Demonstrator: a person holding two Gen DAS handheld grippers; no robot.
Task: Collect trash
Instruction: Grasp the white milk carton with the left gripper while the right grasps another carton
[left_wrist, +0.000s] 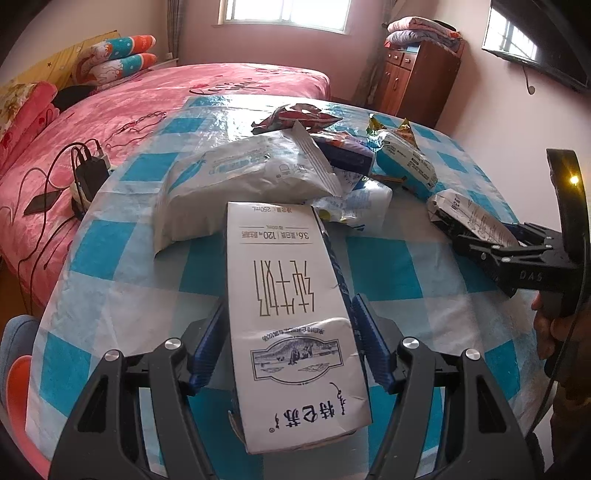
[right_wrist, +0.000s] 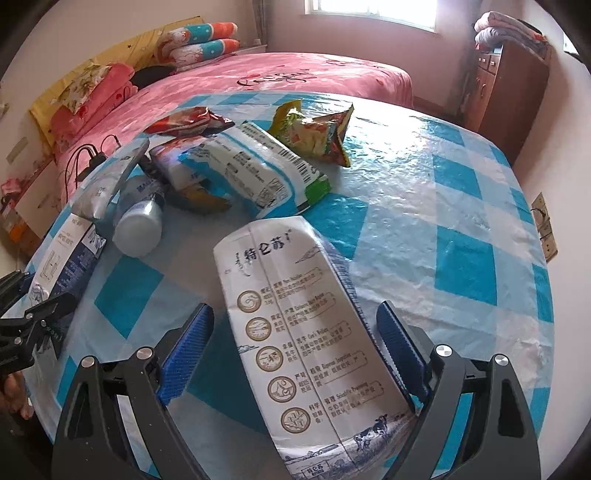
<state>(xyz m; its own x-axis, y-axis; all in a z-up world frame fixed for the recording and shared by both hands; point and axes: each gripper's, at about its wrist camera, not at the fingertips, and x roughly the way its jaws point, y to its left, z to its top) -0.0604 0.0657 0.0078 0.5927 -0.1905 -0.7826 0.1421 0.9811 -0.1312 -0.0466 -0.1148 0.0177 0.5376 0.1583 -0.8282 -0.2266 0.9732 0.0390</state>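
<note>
Closest to me, the left gripper (left_wrist: 288, 343) has its blue pads pressed to both long sides of a white milk carton (left_wrist: 291, 314) lying flat on the checked tablecloth (left_wrist: 384, 266) — a firm pinch, jaws roughly half closed. The right gripper (right_wrist: 295, 350) is spread wide around a second milk carton (right_wrist: 306, 339), crumpled and bulging; one pad looks to be touching its edge while the other stands clear, so nothing is gripped there yet.

A little beyond lie the rest of the scraps: a large white pouch (left_wrist: 240, 177), a small white bottle (right_wrist: 138, 225) on its side, a white-and-teal snack bag (right_wrist: 258, 170), a yellow-green wrapper (right_wrist: 314, 136) and a red wrapper (right_wrist: 188, 123) near the far edge. Behind the table is the pink bed (left_wrist: 184, 96).

What worries me is the soft second carton — closing on its swollen middle could buckle it and let it slide out, or squeeze out any dregs. The first carton is held low on its length, so lifting could tip its far end into the pouch. And the glossy cloth may drag along with either one.
</note>
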